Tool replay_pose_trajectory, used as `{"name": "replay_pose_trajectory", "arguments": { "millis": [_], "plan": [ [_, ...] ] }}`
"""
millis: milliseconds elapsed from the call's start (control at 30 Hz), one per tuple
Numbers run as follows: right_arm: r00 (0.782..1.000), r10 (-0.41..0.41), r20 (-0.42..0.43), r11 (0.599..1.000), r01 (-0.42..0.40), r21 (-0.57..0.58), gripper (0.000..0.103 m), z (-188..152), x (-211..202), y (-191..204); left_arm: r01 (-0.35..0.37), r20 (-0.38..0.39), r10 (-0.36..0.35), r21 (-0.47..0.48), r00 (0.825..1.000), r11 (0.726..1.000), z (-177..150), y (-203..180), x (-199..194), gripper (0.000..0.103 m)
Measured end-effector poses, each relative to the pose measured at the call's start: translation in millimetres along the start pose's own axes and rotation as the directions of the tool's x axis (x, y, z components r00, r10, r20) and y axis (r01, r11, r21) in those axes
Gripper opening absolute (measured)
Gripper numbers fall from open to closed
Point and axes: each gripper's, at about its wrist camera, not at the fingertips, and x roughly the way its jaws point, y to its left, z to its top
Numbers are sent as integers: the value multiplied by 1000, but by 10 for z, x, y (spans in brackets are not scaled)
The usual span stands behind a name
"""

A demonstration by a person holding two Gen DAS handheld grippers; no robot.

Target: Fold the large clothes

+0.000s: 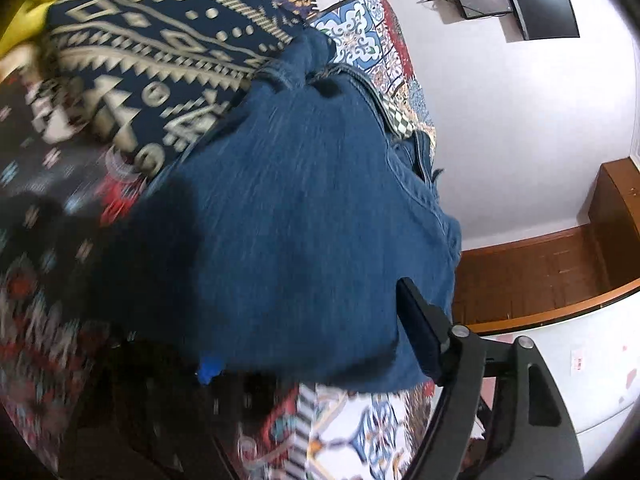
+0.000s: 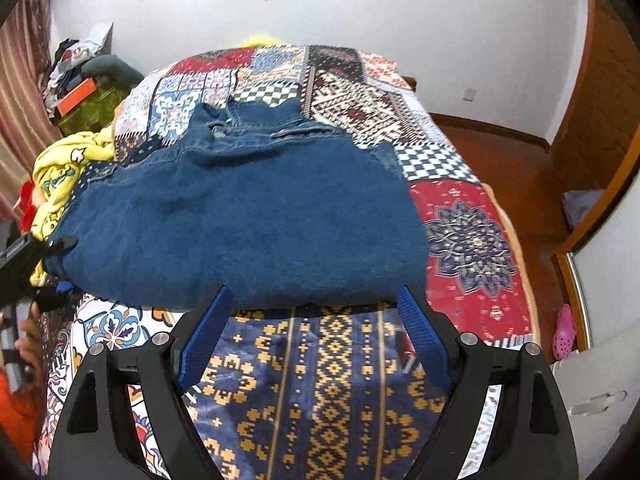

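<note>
Folded blue jeans (image 2: 248, 220) lie across the bed, waistband at the far side. In the left wrist view the denim (image 1: 300, 220) fills the middle, blurred. My left gripper (image 1: 308, 332) straddles the jeans' folded end: one black finger (image 1: 418, 332) shows at the right, and the blue tip of the other peeks out under the cloth. The right wrist view shows this left gripper (image 2: 60, 272) at the jeans' left edge, fingers above and below the fold. My right gripper (image 2: 316, 300) stands open at the jeans' near edge, nothing between its blue pads (image 2: 424, 336).
A patchwork bedspread (image 2: 472, 240) covers the bed, with a navy-and-gold patterned blanket (image 2: 320, 392) under my right gripper. Yellow cloth (image 2: 60, 176) is bunched at the bed's left. A person's hand (image 2: 28, 340) shows at the left edge. Wooden floor (image 2: 520, 168) and a pink shoe (image 2: 564, 332) lie to the right.
</note>
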Motion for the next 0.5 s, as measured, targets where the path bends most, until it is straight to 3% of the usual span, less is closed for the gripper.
{"name": "replay_pose_trajectory", "arguments": {
  "millis": [100, 233, 300, 400, 500],
  "plan": [
    [1000, 1, -19, 1000, -1, 5, 83, -19, 81, 28, -28, 29, 28, 13, 999, 1000, 76, -45, 85, 69],
    [999, 10, -54, 1000, -9, 25, 83, -40, 177, 44, -115, 59, 113, 32, 992, 993, 131, -129, 83, 55],
    [998, 20, -65, 999, -18, 33, 83, -52, 182, 63, -148, 98, 139, 89, 985, 985, 90, -239, -3, 46],
    [997, 28, -65, 999, -27, 28, 83, -58, 110, 98, -242, 193, 195, 266, 962, 933, -3, -611, -153, 40],
    [997, 44, -57, 999, -43, 14, 83, -44, 23, 139, -294, 291, 184, 402, 939, 867, -127, -1043, -387, 38]
  ]
}}
